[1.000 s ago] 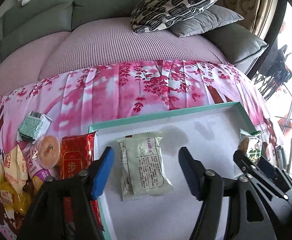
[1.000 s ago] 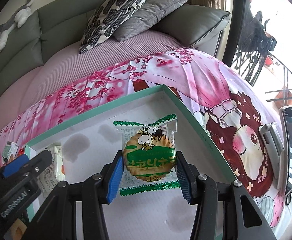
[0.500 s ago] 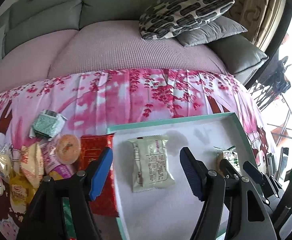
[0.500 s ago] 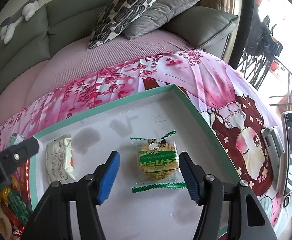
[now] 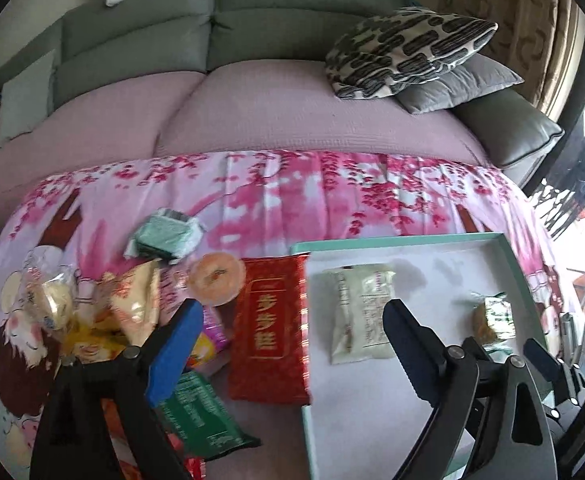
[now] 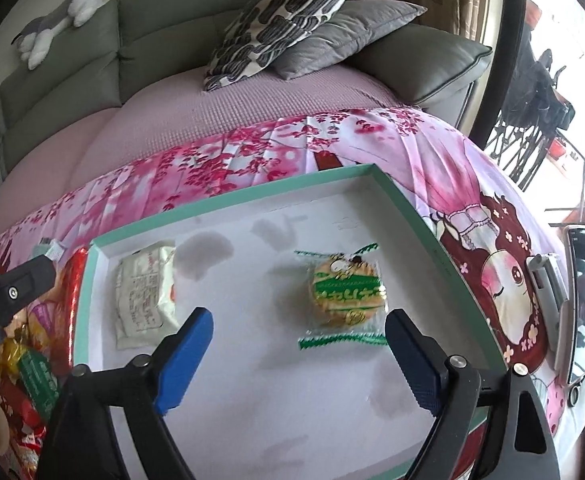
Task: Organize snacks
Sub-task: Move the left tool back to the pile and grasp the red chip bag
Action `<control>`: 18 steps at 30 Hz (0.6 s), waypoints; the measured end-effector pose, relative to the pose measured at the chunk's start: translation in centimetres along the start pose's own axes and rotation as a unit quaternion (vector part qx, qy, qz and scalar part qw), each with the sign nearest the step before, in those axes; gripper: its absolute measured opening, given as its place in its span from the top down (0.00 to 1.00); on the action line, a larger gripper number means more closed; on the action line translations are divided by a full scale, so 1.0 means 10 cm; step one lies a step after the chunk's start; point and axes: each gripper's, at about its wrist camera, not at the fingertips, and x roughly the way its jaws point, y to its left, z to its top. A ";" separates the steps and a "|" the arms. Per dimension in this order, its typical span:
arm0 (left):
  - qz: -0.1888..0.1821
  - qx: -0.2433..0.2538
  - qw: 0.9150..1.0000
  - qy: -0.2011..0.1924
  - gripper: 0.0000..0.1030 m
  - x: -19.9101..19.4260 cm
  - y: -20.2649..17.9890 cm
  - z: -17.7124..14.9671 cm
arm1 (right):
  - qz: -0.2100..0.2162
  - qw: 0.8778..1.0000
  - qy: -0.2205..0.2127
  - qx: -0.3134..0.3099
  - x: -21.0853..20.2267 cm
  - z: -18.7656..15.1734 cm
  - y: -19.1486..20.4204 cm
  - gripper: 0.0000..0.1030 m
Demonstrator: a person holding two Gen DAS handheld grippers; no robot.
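The left gripper (image 5: pixel 292 344) had just been opening and stood with its jaws wide apart and nothing between them, above the left rim of the tray (image 5: pixel 396 240), with the red packet (image 5: pixel 270 330) just below it. That packet lay outside the tray against that rim, long axis along it, far nearer the left hand than the right. The right gripper (image 6: pixel 298 346), also just opened and bare, hung over the tray's near half, clear of the biscuit pack (image 6: pixel 346 294) and the pale sachet (image 6: pixel 146 292).
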 end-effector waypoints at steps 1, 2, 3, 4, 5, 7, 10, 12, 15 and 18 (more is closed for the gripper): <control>0.006 -0.001 1.000 -0.003 0.11 -0.01 0.02 -0.01 | 0.003 1.000 0.000 -0.002 -0.01 -0.02 0.02 0.09; 0.010 -0.002 1.000 -0.005 0.11 -0.03 0.04 -0.03 | 0.006 1.000 -0.002 -0.003 -0.03 -0.04 0.04 0.01; 0.014 -0.002 1.000 -0.007 0.11 -0.04 0.07 -0.05 | 0.009 1.000 -0.006 -0.006 -0.06 -0.07 0.06 0.00; 0.018 -0.003 1.000 -0.009 0.11 -0.06 0.09 -0.07 | 0.010 1.000 -0.009 -0.009 -0.08 -0.09 0.08 0.00; 0.021 -0.003 1.000 -0.012 0.11 -0.08 0.12 -0.10 | 0.011 1.000 -0.011 -0.012 -0.10 -0.11 0.10 0.00; 0.027 -0.002 1.000 -0.015 0.11 -0.13 0.17 -0.15 | 0.014 1.000 -0.016 -0.014 -0.15 -0.13 0.14 0.00; 0.038 -0.009 0.999 -0.015 0.11 -0.19 0.28 -0.25 | 0.020 0.999 -0.021 -0.016 -0.20 -0.16 0.20 0.00; 0.046 -0.014 0.999 -0.013 0.11 -0.22 0.35 -0.29 | 0.022 0.999 -0.022 -0.019 -0.23 -0.20 0.24 0.00; 0.055 -0.033 0.998 -0.007 0.11 -0.26 0.52 -0.37 | 0.030 0.999 -0.020 -0.025 -0.27 -0.28 0.31 0.00; 0.060 -0.059 0.996 -0.001 0.11 -0.31 0.71 -0.45 | 0.044 0.998 -0.022 -0.028 -0.34 -0.36 0.38 0.00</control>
